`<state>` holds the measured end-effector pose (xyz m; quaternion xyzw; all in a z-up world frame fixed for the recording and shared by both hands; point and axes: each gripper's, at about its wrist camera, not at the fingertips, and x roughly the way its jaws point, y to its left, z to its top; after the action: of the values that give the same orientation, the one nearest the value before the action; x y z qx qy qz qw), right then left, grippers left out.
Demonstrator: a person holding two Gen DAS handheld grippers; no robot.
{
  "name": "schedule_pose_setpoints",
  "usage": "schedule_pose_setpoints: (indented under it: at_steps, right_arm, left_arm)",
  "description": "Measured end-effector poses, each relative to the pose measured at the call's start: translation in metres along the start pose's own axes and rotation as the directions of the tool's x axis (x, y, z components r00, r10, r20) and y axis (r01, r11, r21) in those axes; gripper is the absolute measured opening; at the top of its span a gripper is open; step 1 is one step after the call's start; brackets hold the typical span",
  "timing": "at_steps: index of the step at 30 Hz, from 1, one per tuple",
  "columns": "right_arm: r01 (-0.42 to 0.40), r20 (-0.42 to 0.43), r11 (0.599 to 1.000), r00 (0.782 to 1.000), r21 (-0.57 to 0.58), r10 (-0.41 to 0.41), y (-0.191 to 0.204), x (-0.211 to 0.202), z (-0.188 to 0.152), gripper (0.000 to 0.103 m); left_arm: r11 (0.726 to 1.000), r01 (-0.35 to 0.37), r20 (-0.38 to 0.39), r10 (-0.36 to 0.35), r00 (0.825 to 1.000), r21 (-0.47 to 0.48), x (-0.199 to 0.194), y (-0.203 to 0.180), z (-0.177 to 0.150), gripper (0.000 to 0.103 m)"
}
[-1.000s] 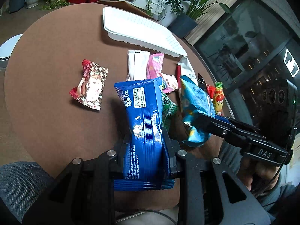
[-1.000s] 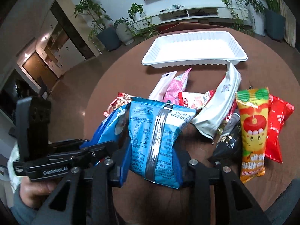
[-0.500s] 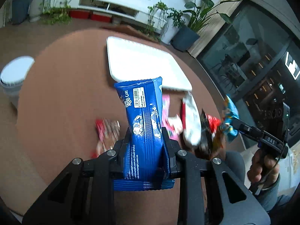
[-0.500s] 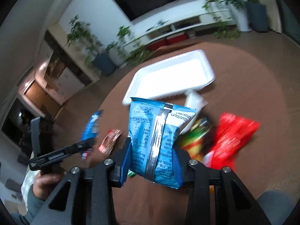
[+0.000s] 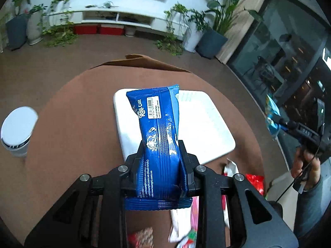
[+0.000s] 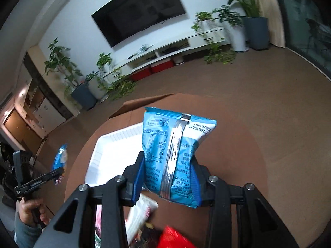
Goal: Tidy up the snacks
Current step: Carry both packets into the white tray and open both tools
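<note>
Snacks: dark blue roll-cake pack (image 5: 160, 136) clamped upright in left gripper (image 5: 161, 155), jaws closed on its lower half, held above the near edge of the white tray (image 5: 206, 128). Right gripper (image 6: 168, 175) closed on a light blue bag (image 6: 175, 155), raised over the tray's right end. Both lifted clear of the table (image 5: 68, 136), presumably for dropping into the tray. Remaining packets (image 5: 253, 183) lie loose near the tray.

Soft, even indoor light; shadows are faint. The white tray (image 5: 206, 124) is blown out, nearly featureless. Fisheye bending curves the room, with black vignetted corners. Motion blur smears the packets (image 6: 144, 212) along both views' lower edges.
</note>
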<state>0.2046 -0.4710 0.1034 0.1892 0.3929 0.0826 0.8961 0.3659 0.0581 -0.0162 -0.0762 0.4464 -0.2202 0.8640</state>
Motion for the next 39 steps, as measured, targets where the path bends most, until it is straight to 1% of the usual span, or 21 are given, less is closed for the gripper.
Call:
schedule_pose_setpoints:
  at_steps: [3, 7, 9, 10, 12, 16, 19, 23, 27, 31, 32, 34, 35, 36, 37, 38, 39]
  right_arm:
    - [-0.025, -0.058, 0.997, 0.998, -0.067, 0.021, 0.022, 0.037, 0.009, 0.041]
    - [-0.057, -0.156, 0.989, 0.987, -0.138, 0.035, 0.053, 0.092, 0.005, 0.041]
    - [-0.070, -0.188, 0.987, 0.981, -0.148, 0.042, 0.056, 0.107, 0.003, 0.041]
    - [-0.069, -0.212, 0.986, 0.977, -0.152, 0.035, 0.059, 0.119, 0.001, 0.041]
    - [-0.061, -0.231, 0.986, 0.973, -0.155, 0.023, 0.057, 0.130, 0.002, 0.041]
    - [-0.061, -0.271, 0.987, 0.963, -0.146, 0.020, 0.056, 0.150, 0.001, 0.041]
    - [-0.049, -0.297, 0.985, 0.955, -0.164, -0.002, 0.058, 0.163, -0.003, 0.041]
    - [-0.030, -0.314, 0.985, 0.949, -0.172, -0.026, 0.058, 0.174, -0.012, 0.042]
    - [-0.012, -0.320, 0.981, 0.946, -0.192, -0.051, 0.057, 0.180, -0.015, 0.042]
    - [0.003, -0.311, 0.979, 0.948, -0.205, -0.068, 0.062, 0.179, -0.016, 0.044]
    - [0.009, -0.309, 0.978, 0.948, -0.210, -0.076, 0.061, 0.178, -0.016, 0.045]
    - [0.025, -0.305, 0.976, 0.948, -0.218, -0.093, 0.063, 0.176, -0.018, 0.054]
    - [0.027, -0.302, 0.976, 0.949, -0.216, -0.093, 0.063, 0.175, -0.018, 0.056]
    - [0.028, -0.299, 0.977, 0.950, -0.213, -0.093, 0.062, 0.173, -0.018, 0.058]
    - [0.029, -0.295, 0.977, 0.951, -0.210, -0.092, 0.059, 0.171, -0.017, 0.060]
    - [0.031, -0.289, 0.978, 0.953, -0.206, -0.091, 0.058, 0.168, -0.015, 0.062]
    - [0.033, -0.282, 0.979, 0.955, -0.199, -0.089, 0.055, 0.165, -0.013, 0.065]
  left_arm:
    - [1.000, -0.002, -0.036, 0.003, 0.999, 0.030, 0.033, -0.010, 0.016, 0.025]
    - [0.999, -0.003, -0.093, 0.006, 0.996, 0.033, 0.073, -0.020, 0.028, 0.025]
    - [0.999, -0.006, -0.124, 0.010, 0.992, 0.036, 0.091, -0.022, 0.029, 0.025]
    - [0.999, -0.008, -0.135, 0.014, 0.991, 0.041, 0.098, -0.024, 0.019, 0.025]
    - [0.999, -0.013, -0.151, 0.020, 0.988, 0.042, 0.114, -0.025, 0.021, 0.025]
    - [0.999, -0.010, -0.171, 0.016, 0.985, 0.035, 0.135, -0.028, 0.012, 0.025]
    - [0.999, -0.016, -0.186, 0.022, 0.982, 0.036, 0.147, -0.031, 0.005, 0.025]
    - [0.999, -0.028, -0.204, 0.034, 0.978, 0.034, 0.163, -0.031, 0.002, 0.026]
    - [0.998, -0.042, -0.190, 0.048, 0.981, 0.037, 0.167, -0.032, 0.002, 0.026]
    - [0.997, -0.059, -0.182, 0.066, 0.981, 0.045, 0.172, -0.037, 0.003, 0.026]
    - [0.997, -0.060, -0.179, 0.067, 0.982, 0.044, 0.172, -0.037, 0.002, 0.026]
    - [0.997, -0.059, -0.179, 0.066, 0.982, 0.042, 0.169, -0.040, -0.001, 0.026]
    - [0.997, -0.059, -0.176, 0.065, 0.982, 0.040, 0.167, -0.042, -0.003, 0.027]
    - [0.997, -0.060, -0.168, 0.067, 0.983, 0.041, 0.165, -0.043, -0.003, 0.028]
    - [0.997, -0.061, -0.163, 0.067, 0.984, 0.042, 0.156, -0.040, -0.003, 0.029]
    - [0.997, -0.061, -0.158, 0.067, 0.985, 0.040, 0.151, -0.039, -0.003, 0.033]
    - [0.997, -0.062, -0.147, 0.067, 0.987, 0.038, 0.145, -0.040, -0.003, 0.044]
